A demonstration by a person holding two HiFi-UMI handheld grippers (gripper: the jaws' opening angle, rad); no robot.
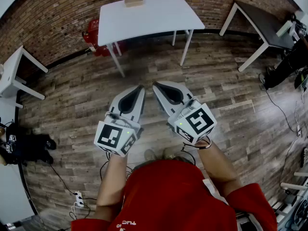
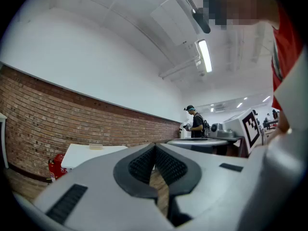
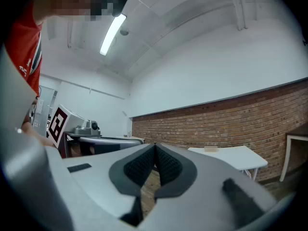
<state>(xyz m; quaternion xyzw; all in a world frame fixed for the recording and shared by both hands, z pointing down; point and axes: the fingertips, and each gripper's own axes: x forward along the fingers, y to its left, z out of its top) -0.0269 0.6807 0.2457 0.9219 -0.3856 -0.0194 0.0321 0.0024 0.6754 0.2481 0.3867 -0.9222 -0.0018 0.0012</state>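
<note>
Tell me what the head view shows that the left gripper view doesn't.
Only the head view: a dark table at the right and a power strip on the floor.
Only the left gripper view: a standing person far off and a lit ceiling light.
Both: the white table with a small block on it, the brick wall, and the left claw, shut and empty.

Left tongs (image 1: 140,87), right tongs (image 1: 155,84): both closed
</note>
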